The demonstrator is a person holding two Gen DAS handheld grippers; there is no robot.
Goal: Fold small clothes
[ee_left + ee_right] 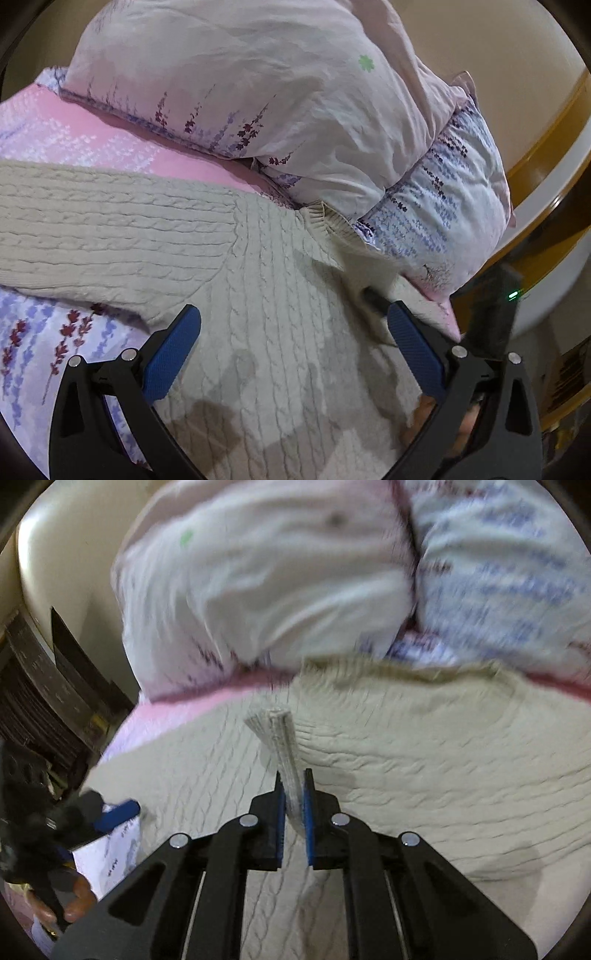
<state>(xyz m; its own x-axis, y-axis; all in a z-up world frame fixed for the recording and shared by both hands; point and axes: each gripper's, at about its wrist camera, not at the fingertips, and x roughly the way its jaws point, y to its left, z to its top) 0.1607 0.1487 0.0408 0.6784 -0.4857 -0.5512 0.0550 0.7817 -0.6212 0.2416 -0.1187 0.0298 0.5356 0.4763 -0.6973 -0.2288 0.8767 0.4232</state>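
Left wrist: left gripper released, jaws wide over beige sweater spread on floral bedsheet, below pillows. Right wrist: right gripper clenched, grasping a pinched-up sweater fold.

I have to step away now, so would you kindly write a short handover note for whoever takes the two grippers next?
Right gripper: shut on a ribbed edge of the beige cable-knit sweater, pinched between its pads.
Left gripper: open over the sweater, holding nothing.
The sweater lies spread on the floral bedsheet, below the pillows, one sleeve stretched out sideways.
Done: one edge gripped.
Left: no finished fold shows yet; probably bring the gripped edge across, tuck the sleeve in, then fold the body.
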